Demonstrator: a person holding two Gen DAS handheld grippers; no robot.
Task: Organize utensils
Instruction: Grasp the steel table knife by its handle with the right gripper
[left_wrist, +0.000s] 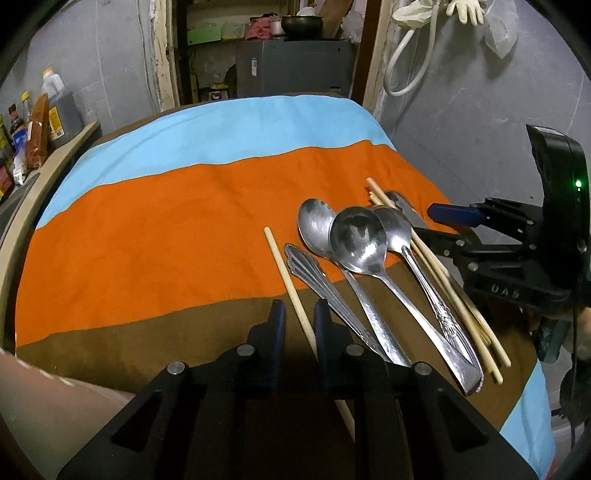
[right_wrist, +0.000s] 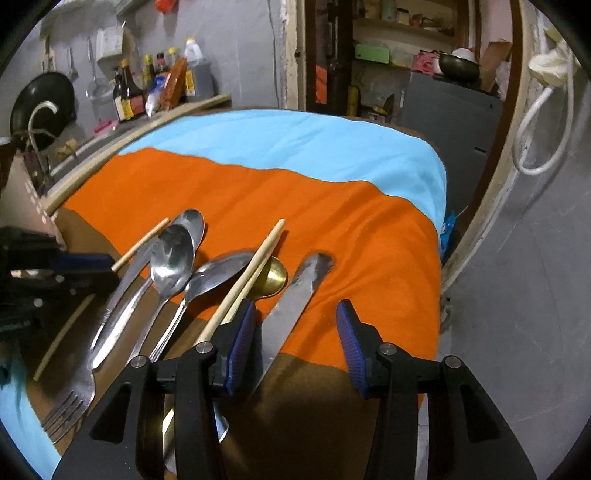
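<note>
Spoons (left_wrist: 354, 240), chopsticks and a knife (right_wrist: 295, 295) lie heaped on your cloth-covered worktop (left_wrist: 147, 229). Your left hand-held gripper (left_wrist: 299, 321) is narrowed around a single chopstick (left_wrist: 286, 273); whether it pinches, you cannot tell. Your right hand-held gripper (right_wrist: 295, 332) is spread over the knife.

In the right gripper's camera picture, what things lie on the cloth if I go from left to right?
Lone chopstick → fork → three silver spoons → pair of chopsticks → gold spoon → knife.
</note>
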